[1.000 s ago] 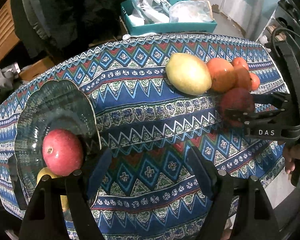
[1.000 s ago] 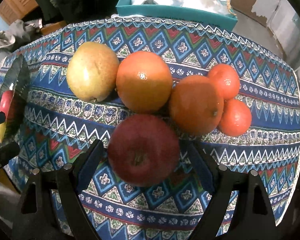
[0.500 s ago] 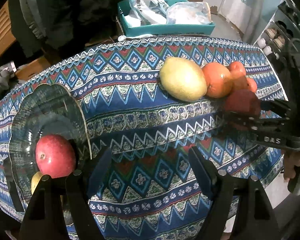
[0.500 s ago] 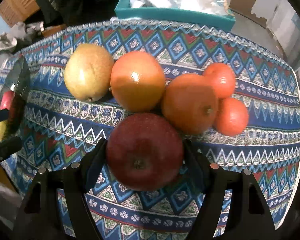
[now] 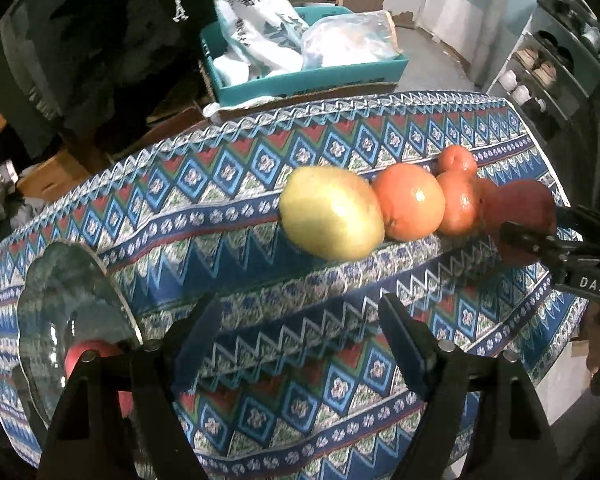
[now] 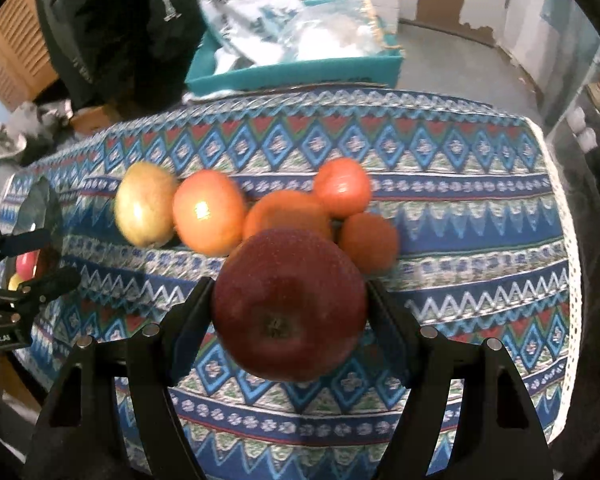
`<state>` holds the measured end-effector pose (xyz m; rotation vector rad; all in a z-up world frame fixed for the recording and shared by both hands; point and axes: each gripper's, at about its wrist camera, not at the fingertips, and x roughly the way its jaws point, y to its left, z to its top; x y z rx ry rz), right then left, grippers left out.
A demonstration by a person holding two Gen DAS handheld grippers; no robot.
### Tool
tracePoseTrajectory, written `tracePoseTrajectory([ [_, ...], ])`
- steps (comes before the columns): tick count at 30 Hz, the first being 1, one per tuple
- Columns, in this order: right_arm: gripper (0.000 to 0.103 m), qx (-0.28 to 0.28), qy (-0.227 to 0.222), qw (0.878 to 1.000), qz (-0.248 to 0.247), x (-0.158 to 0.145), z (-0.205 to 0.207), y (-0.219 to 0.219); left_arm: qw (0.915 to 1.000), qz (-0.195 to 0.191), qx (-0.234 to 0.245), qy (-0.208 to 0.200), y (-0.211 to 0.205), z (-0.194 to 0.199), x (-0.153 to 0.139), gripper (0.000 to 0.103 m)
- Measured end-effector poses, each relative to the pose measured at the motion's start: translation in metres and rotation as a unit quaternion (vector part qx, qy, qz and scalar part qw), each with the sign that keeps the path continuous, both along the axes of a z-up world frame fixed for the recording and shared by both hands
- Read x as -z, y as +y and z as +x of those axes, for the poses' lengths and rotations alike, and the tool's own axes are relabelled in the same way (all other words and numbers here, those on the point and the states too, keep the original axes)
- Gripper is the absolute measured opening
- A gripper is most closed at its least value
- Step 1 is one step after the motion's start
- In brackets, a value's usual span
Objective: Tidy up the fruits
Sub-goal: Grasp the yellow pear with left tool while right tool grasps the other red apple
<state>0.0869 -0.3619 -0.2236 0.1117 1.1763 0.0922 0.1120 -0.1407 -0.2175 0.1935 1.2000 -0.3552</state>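
Dark red round apple (image 6: 290,306) now clamped between right gripper (image 6: 288,308) jaws, lifted off patterned counter (image 6: 460,280), ready for scalloped glass bowl (image 5: 60,280); left gripper (image 5: 300,344) jaws just widened, empty.

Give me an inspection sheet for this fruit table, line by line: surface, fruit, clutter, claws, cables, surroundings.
Surface: patterned tablecloth covers the table.
Job's things: dark red apple in the right claw; yellow-green pear, large orange, second orange and two small oranges clustered on the cloth; glass bowl at the left edge holds a red fruit and a yellow one.
Clutter: nothing seen on the cloth.
Claws: right claw shut on the dark red apple; left claw open, nothing between its fingers, its jaws have just been opening.
Cables: nothing seen.
Surroundings: teal box of bags behind the table, dark clothing, shelf at right.
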Motion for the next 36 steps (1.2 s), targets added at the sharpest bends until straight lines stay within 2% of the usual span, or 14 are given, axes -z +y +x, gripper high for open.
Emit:
tracePoseTrajectory([
  [12, 0.075, 0.038, -0.005, 0.999, 0.005, 0.000, 0.001, -0.035, 0.9983, 0.003, 0.058, 0.006, -0.033, 0.032, 0.026, 0.086],
  [26, 0.075, 0.052, 0.007, 0.999, 0.013, 0.014, 0.005, -0.053, 0.9966, 0.026, 0.074, 0.024, -0.054, 0.053, 0.061, 0.086],
  [34, 0.075, 0.055, 0.005, 0.998, 0.013, 0.015, 0.007, -0.057, 0.9965, 0.006, 0.076, 0.034, -0.050, 0.059, 0.070, 0.086],
  [36, 0.075, 0.055, 0.005, 0.998, 0.013, 0.014, 0.007, -0.058, 0.9967, -0.004, 0.074, 0.033, -0.048, 0.061, 0.070, 0.083],
])
